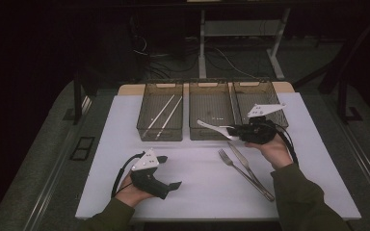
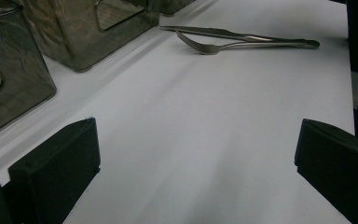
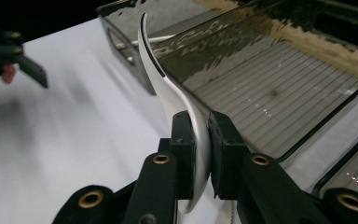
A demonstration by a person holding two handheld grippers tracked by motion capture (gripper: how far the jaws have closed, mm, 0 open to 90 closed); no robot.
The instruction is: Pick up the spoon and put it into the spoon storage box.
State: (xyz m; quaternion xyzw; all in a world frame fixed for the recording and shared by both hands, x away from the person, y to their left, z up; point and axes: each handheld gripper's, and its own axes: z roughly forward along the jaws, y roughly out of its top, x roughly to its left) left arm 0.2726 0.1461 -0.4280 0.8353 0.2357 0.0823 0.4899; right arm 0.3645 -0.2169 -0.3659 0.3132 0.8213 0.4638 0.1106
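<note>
White and curved, the spoon [image 3: 168,88] is pinched by its handle between the pressed-together jaws of the right gripper [image 1: 238,130], its bowl hanging over the front edge of the middle bin [image 1: 211,115]. The left gripper [image 1: 173,185] rests low on the table [image 1: 192,192], jaws spread wide with nothing between them, well apart from the fork [image 1: 233,166] and knife [image 1: 243,161].
</note>
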